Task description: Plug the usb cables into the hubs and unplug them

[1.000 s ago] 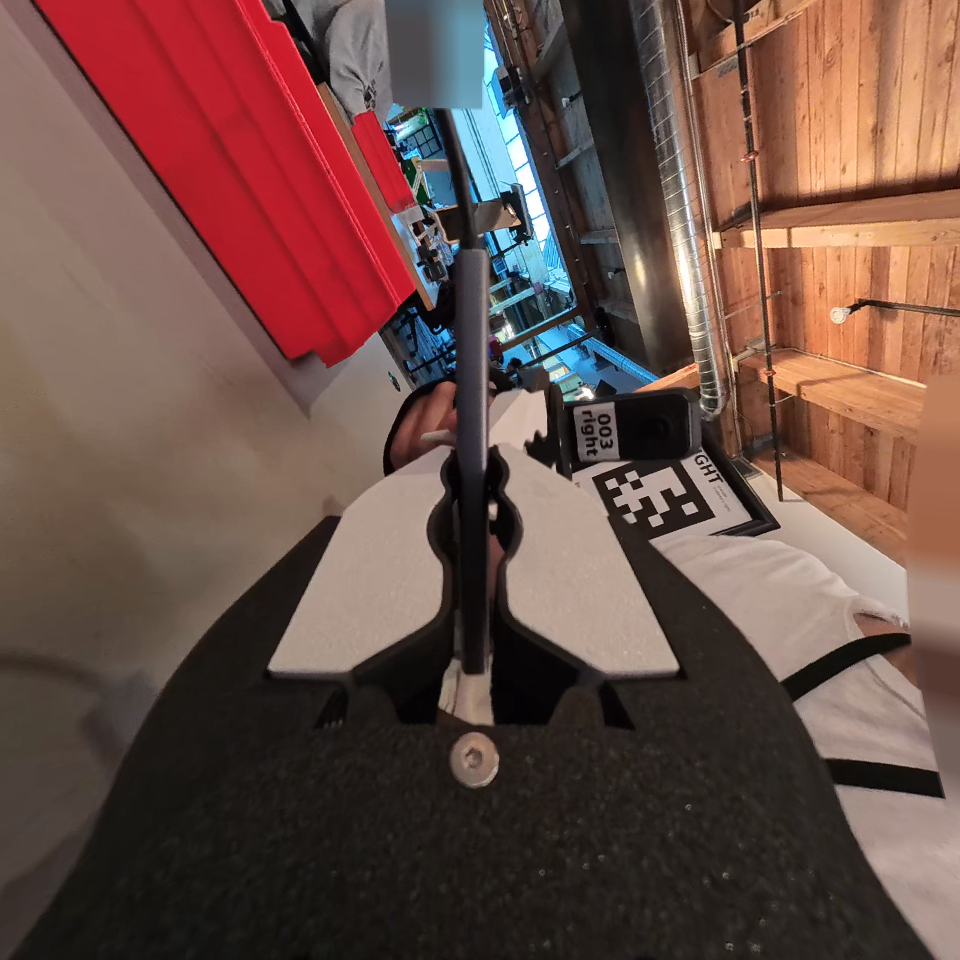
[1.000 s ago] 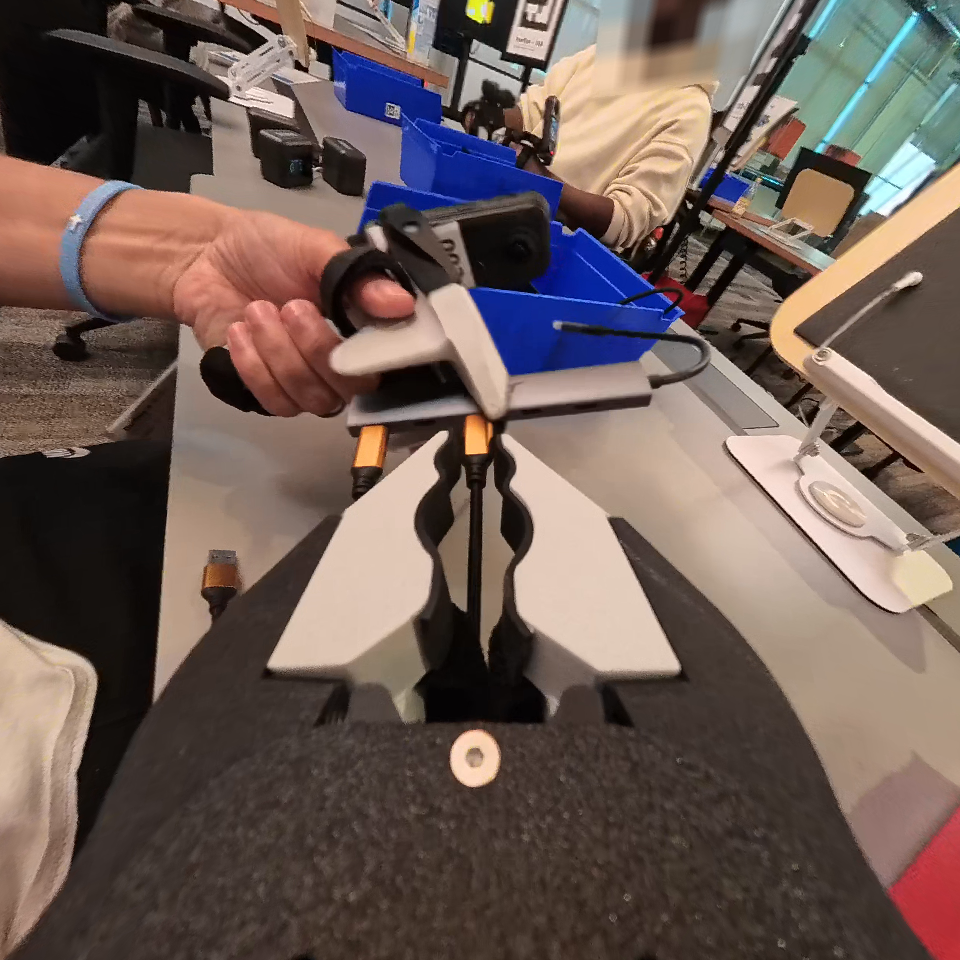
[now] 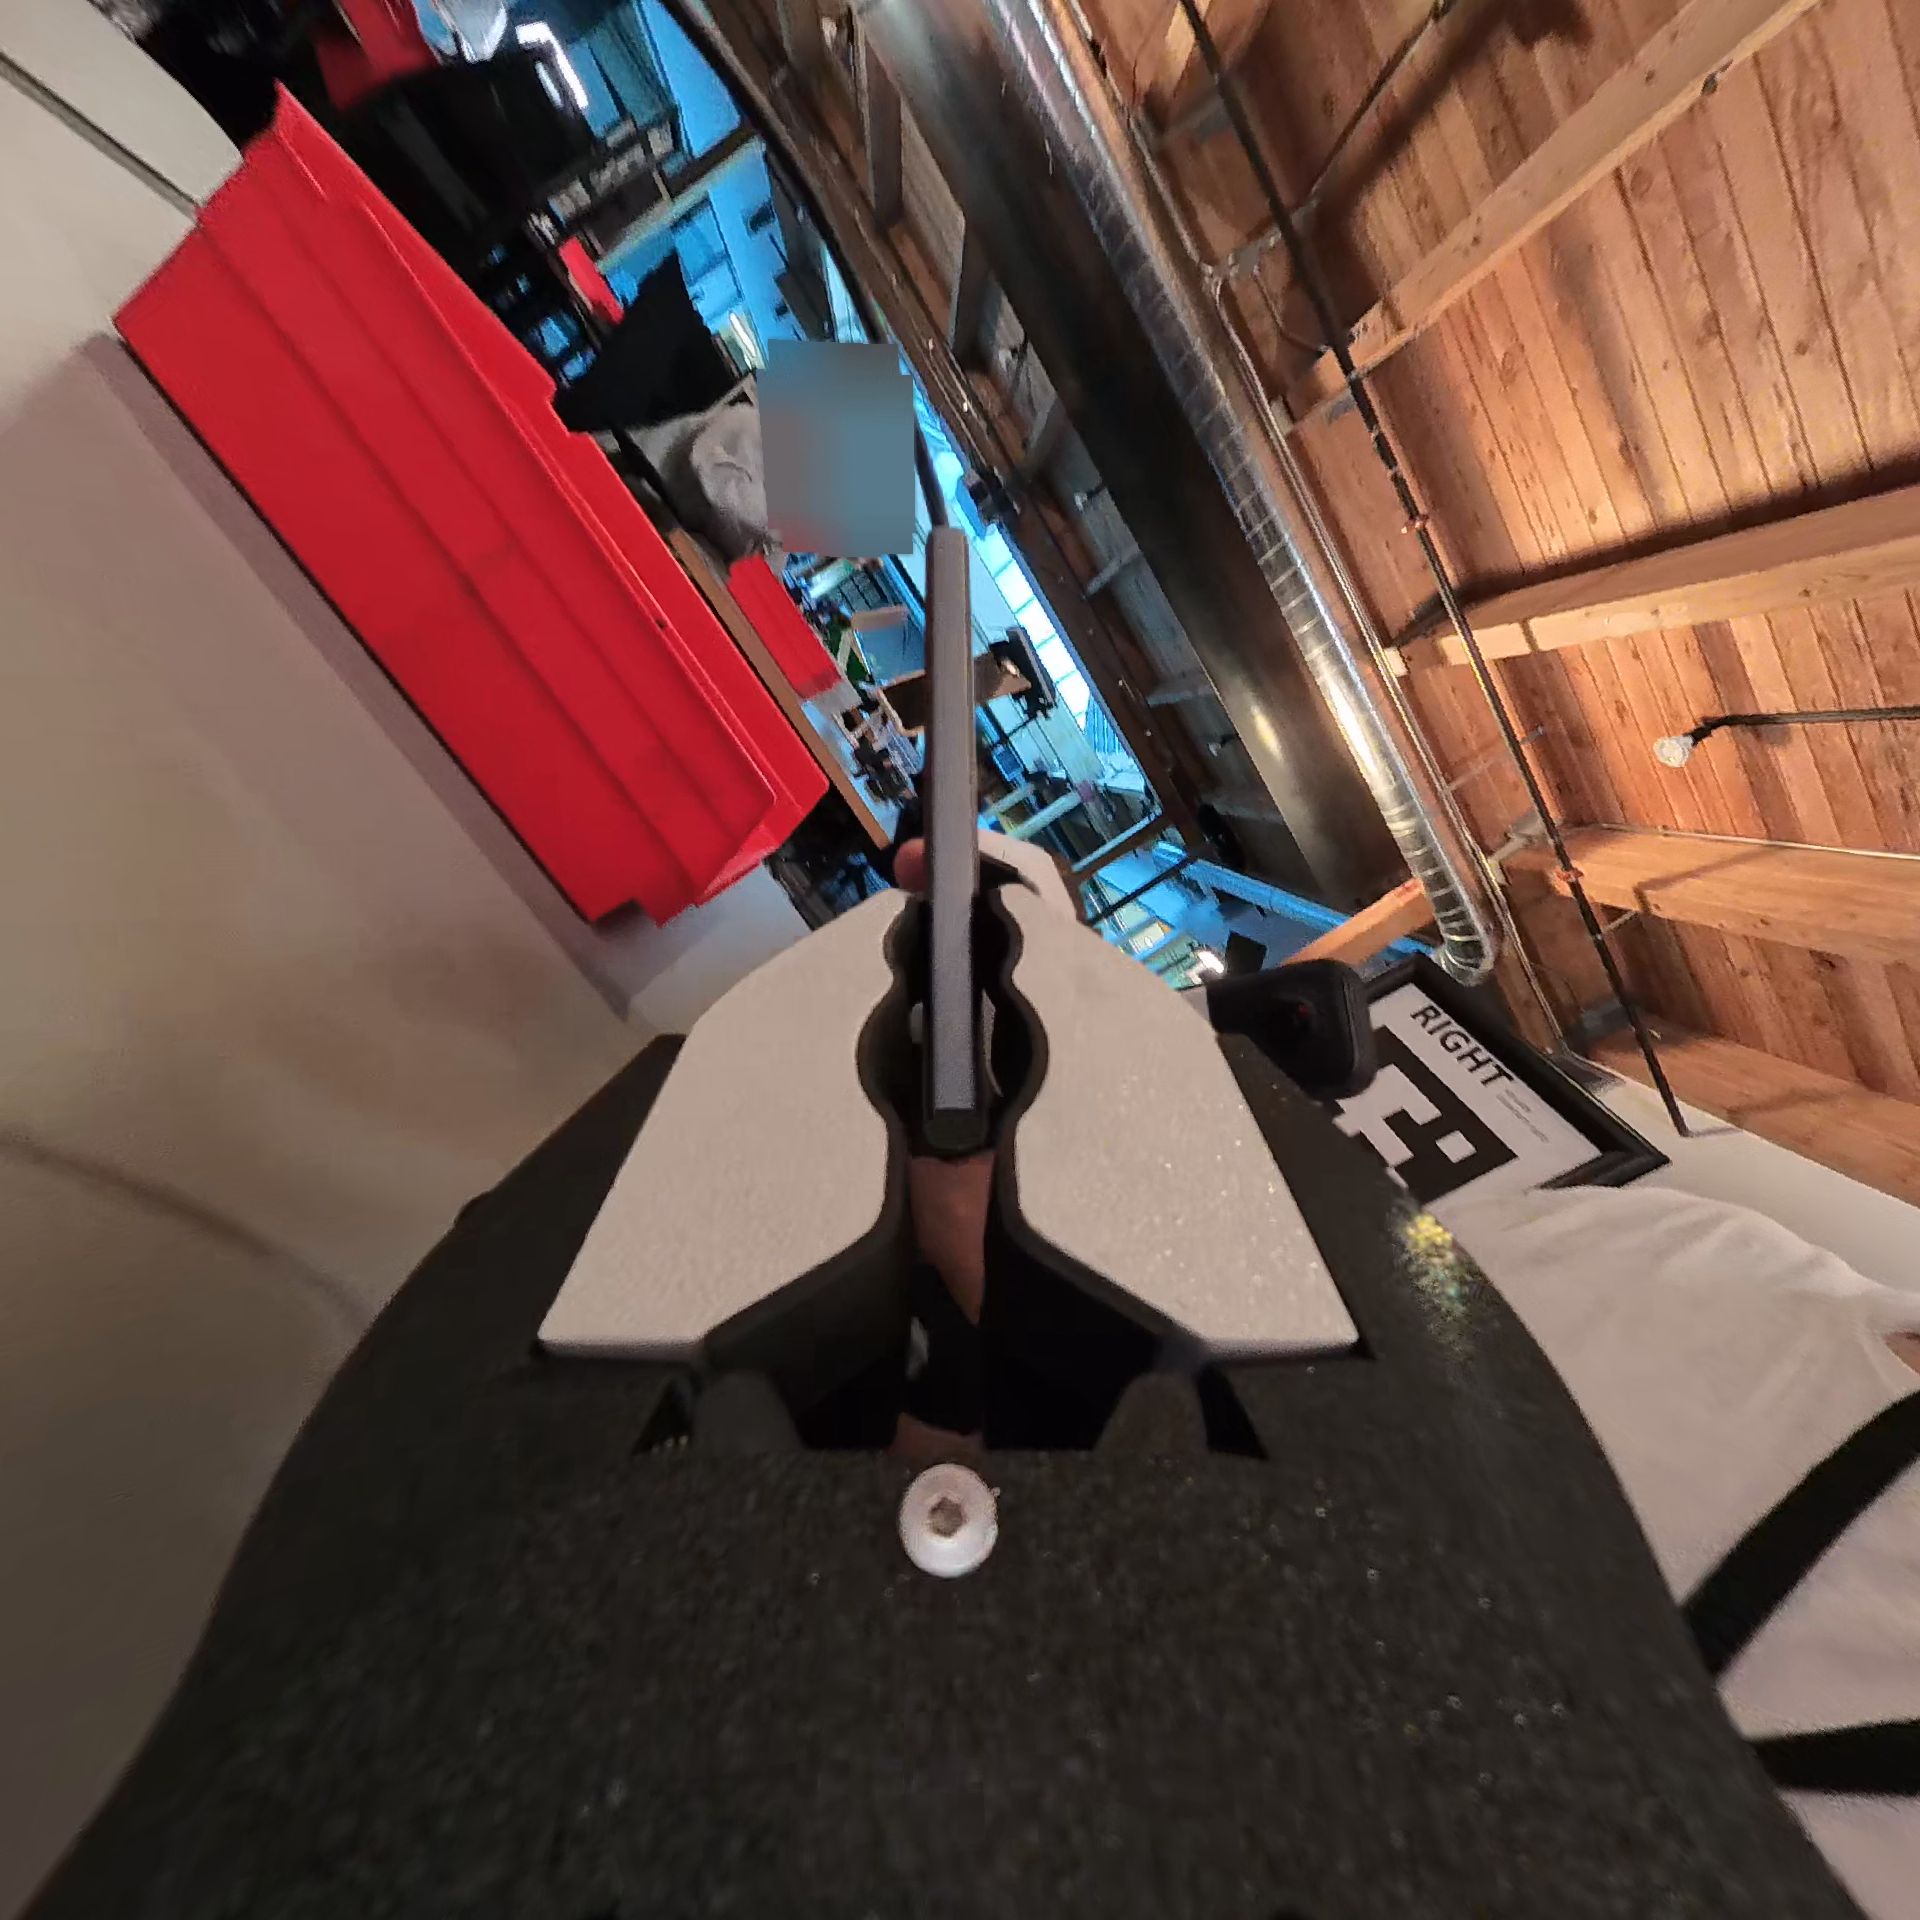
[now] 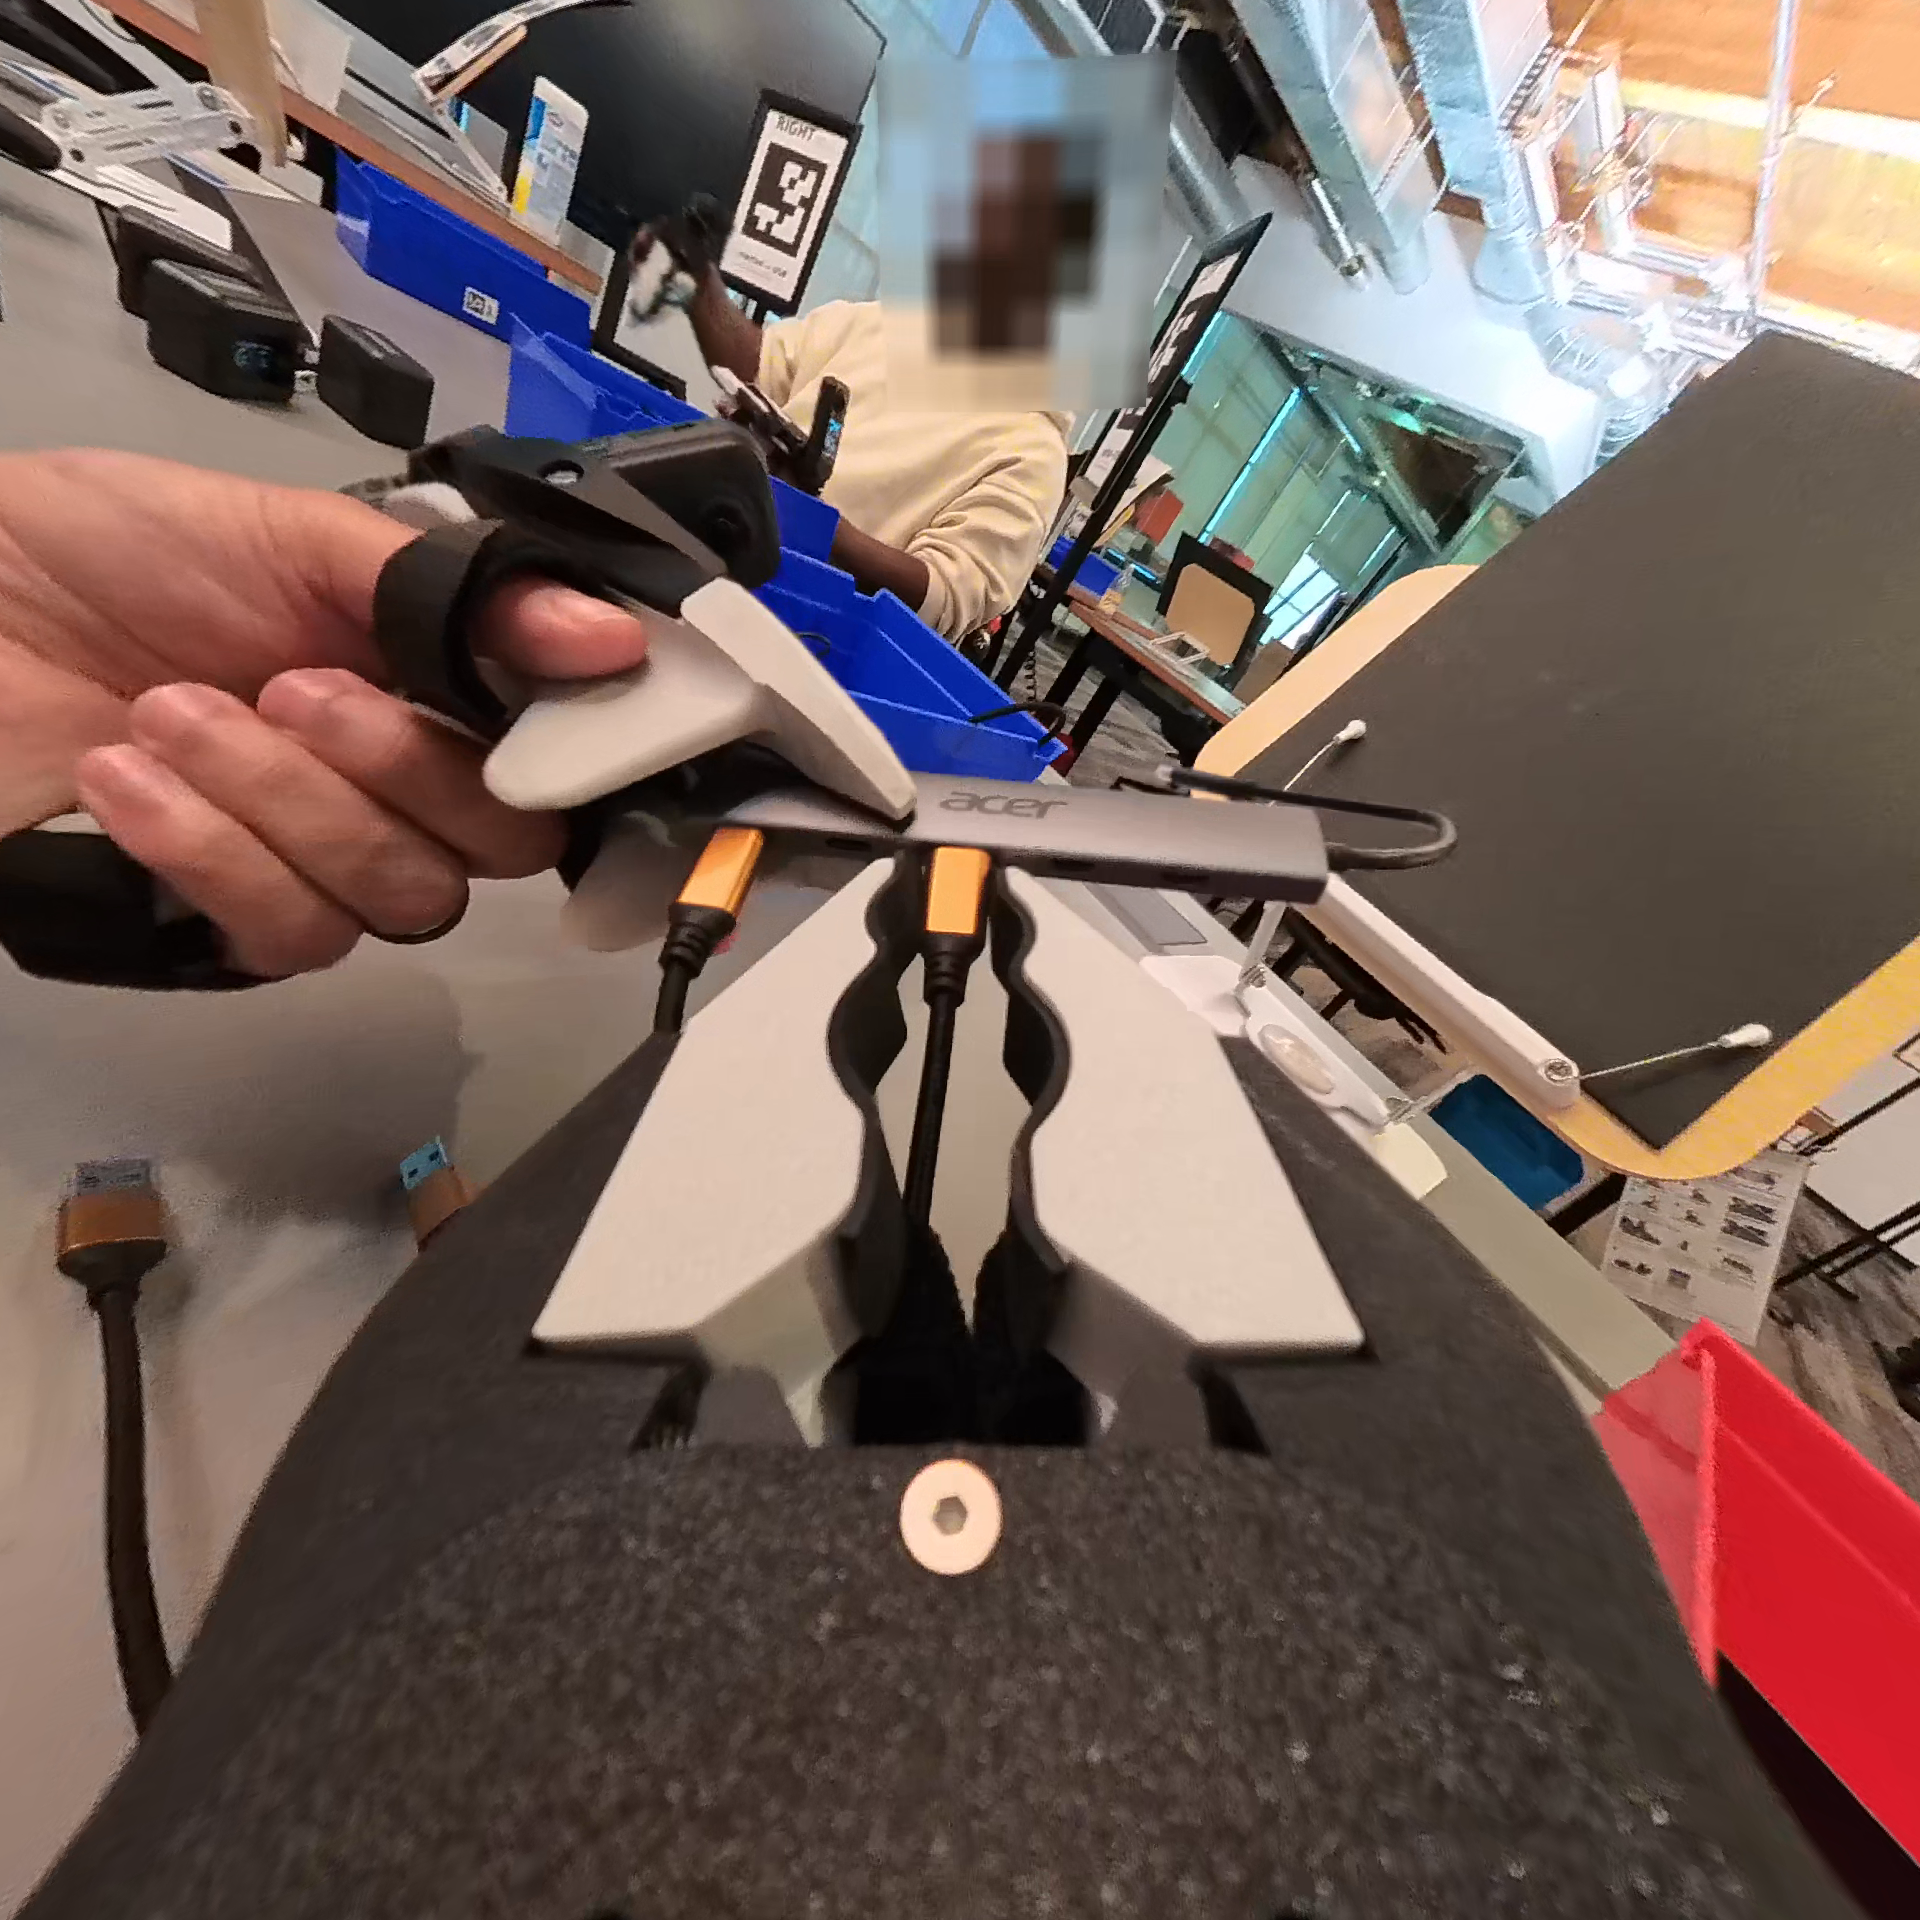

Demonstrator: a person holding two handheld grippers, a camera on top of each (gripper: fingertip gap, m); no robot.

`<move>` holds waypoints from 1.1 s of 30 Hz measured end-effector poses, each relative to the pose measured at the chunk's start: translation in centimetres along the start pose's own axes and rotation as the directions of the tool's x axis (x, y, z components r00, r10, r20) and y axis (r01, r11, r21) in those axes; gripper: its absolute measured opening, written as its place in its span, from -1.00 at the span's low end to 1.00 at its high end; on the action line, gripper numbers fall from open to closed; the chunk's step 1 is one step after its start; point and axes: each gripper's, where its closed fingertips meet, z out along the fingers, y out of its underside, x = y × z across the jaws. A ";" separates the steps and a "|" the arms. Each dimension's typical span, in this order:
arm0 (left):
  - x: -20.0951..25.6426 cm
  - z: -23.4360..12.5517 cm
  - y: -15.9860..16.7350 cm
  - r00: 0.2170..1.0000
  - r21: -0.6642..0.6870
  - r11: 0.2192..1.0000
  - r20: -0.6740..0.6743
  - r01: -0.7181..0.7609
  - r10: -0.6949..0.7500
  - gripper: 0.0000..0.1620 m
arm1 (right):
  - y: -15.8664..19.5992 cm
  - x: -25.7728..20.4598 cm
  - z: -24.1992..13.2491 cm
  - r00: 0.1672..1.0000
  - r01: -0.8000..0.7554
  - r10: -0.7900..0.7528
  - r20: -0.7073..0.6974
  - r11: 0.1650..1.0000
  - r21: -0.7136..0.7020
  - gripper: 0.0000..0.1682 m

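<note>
The grey hub (image 4: 1122,831) is held above the desk (image 4: 312,1081), clamped edge-on between the fingers (image 4: 790,727) of the left gripper (image 3: 951,935), which enters the right wrist view from nine o'clock in a person's hand (image 4: 239,665). In the left wrist view the same hub (image 3: 951,831) is seen as a thin dark bar running toward twelve o'clock out of the pinched white fingers (image 3: 1122,1091), with a thin cable leaving its far end. Two orange-sleeved plugs are seated in the near edge of the hub: the left plug (image 4: 722,868) hangs free at about eleven o'clock of the right gripper (image 4: 951,914), and the middle plug (image 4: 958,888) sits just ahead of that gripper's fingertips. The black cable (image 4: 930,1101) of the middle plug runs back through the wavy slot between the right fingers (image 4: 1143,1143); these are drawn close about it, though whether the cable is truly pinched cannot be told. Two loose connectors are seen on the desk at eight o'clock: a brown-sleeved plug (image 4: 109,1226) and a blue-tipped plug (image 4: 431,1179). Blue bins (image 4: 894,665) are placed beyond the hub at twelve o'clock, where a seated person in a cream top (image 4: 966,499) is also seen. A red bin (image 4: 1808,1538) lies at four o'clock, and a black board with a pale edge (image 4: 1621,727) stands at two o'clock.
</note>
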 end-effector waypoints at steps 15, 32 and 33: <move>-2.4 -1.5 0.4 0.613 -0.413 0.665 0.272 -0.622 0.742 -0.80 | 2.2 -1.3 0.7 0.993 -0.063 0.079 0.083 0.983 -0.175 -0.88; -4.0 -3.0 0.4 0.258 -0.538 0.359 0.255 -0.762 0.932 -0.55 | 4.1 0.1 1.1 0.954 -0.290 0.301 -0.009 0.912 -0.289 -0.88; -3.9 -2.9 0.5 0.246 -0.544 0.343 0.245 -0.766 0.938 -0.59 | 4.1 0.1 1.2 0.954 -0.288 0.300 -0.006 0.912 -0.292 -0.88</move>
